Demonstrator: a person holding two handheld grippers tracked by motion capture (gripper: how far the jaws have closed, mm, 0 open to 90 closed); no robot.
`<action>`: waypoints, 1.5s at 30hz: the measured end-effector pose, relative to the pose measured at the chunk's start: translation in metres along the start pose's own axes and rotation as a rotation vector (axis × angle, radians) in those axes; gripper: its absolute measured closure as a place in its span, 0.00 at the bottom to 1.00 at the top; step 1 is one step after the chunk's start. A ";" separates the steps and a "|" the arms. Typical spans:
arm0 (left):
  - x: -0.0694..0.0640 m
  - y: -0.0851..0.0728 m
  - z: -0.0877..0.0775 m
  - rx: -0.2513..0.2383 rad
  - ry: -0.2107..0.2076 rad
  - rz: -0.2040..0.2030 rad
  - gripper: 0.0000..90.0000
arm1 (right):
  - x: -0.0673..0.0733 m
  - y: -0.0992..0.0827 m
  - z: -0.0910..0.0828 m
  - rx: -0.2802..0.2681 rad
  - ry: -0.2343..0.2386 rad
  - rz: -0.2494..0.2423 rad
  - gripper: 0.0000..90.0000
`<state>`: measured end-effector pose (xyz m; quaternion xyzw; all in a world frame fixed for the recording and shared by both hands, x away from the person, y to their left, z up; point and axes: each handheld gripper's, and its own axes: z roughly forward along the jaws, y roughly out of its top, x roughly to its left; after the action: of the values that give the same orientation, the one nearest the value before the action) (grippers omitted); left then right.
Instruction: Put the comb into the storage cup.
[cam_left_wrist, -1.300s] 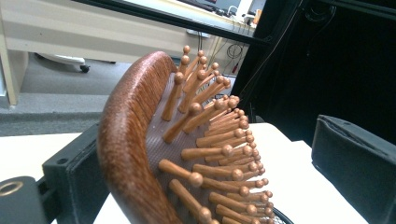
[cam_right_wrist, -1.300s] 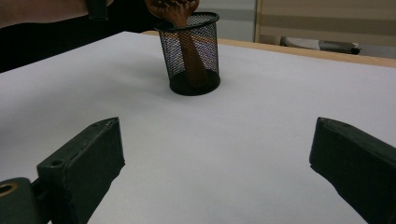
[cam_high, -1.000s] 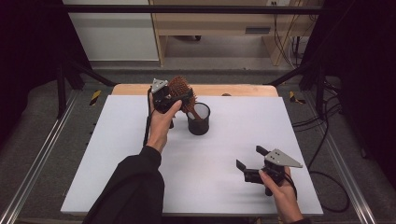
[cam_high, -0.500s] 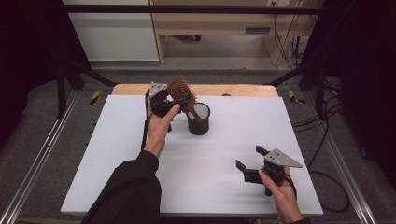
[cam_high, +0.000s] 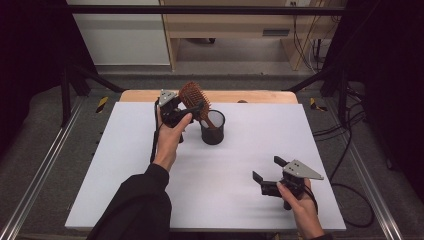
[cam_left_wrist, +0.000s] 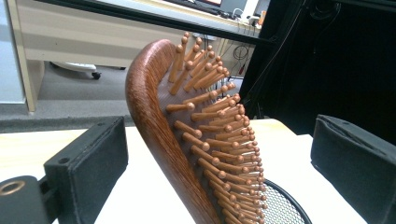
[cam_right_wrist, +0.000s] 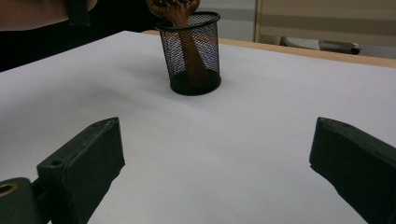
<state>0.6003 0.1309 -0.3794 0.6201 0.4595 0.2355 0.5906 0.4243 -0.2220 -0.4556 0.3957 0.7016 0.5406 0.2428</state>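
Observation:
A brown wooden hairbrush (cam_high: 192, 97) stands handle-down in a black mesh cup (cam_high: 213, 127) at the back middle of the white table, its bristled head leaning left out of the cup. My left gripper (cam_high: 195, 107) is open, and the brush head (cam_left_wrist: 159, 116) sits between the wide-apart jaws without touching either pad. The cup's rim (cam_left_wrist: 285, 205) lies just below. My right gripper (cam_high: 267, 168) is open and empty low over the table's front right. It faces the cup (cam_right_wrist: 210, 42), through whose mesh the brush handle (cam_right_wrist: 191, 60) is visible.
The white table top (cam_high: 125, 170) has a bare wooden strip (cam_high: 260, 96) along its back edge. Black frame posts and cables flank the table on both sides. A desk and a cabinet stand on the floor beyond.
The left gripper has shifted slightly left while the brush head stays between its jaws. The brush stands a little more upright in the cup. The right gripper has not moved.

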 end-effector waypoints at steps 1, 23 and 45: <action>0.000 0.000 0.000 -0.001 0.000 -0.002 0.05 | 0.000 0.000 0.000 0.000 0.000 0.000 0.04; 0.001 -0.002 -0.015 0.001 0.020 0.007 0.05 | 0.001 0.000 0.000 0.002 0.003 -0.003 0.04; -0.005 -0.001 -0.038 -0.004 -0.010 0.014 0.02 | 0.001 0.002 0.001 -0.001 0.023 0.024 0.04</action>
<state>0.5656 0.1457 -0.3719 0.6233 0.4517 0.2374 0.5925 0.4248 -0.2209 -0.4542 0.3978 0.6991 0.5485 0.2285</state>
